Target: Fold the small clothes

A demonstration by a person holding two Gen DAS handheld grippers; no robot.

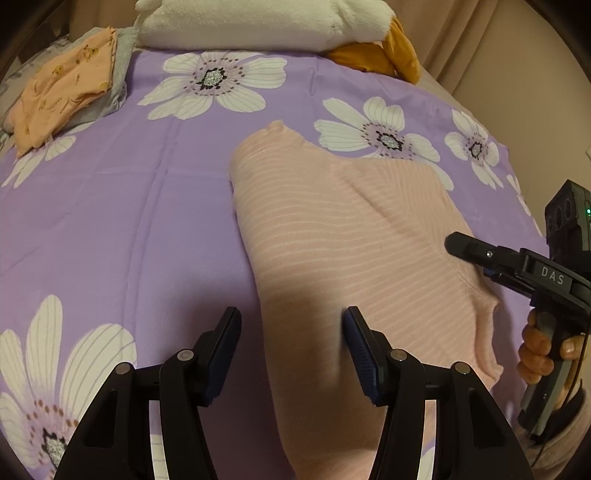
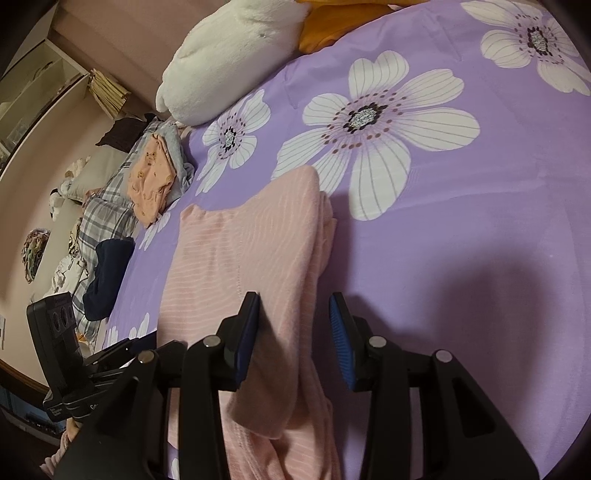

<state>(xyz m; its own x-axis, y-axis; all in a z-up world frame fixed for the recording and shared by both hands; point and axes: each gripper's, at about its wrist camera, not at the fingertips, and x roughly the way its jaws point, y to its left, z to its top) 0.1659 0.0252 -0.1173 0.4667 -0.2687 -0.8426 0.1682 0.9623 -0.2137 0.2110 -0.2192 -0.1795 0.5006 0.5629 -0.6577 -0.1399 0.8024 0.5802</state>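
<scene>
From the left wrist camera, the pink striped top [image 1: 332,229] lies partly folded on the bed [image 1: 129,221], which has a purple cover with big white flowers. The left gripper [image 1: 291,354] hangs over the near end of the pink top. Its jaws stand about half open, one on each side of the top's near edge, and they hold nothing. On the far side of the pink top, a person's hand [image 1: 546,350] holds the right gripper [image 1: 456,242], which reaches in over the top's side edge. A small pile of folded clothes [image 1: 62,99] sits far off from the pink top, at the bed's corner, and a white plush toy [image 1: 258,22] lies behind it all. From the right wrist camera, the right gripper [image 2: 293,332] has its jaws part open around a raised fold of the pink top [image 2: 255,236]; the cloth drapes against one pad, but I cannot tell if it is pinched. What could go wrong: the soft cloth may slip out, or only the top layer may get caught, and then the fold would turn out crooked or bunched. There are no boxes or baskets here to put things in.
</scene>
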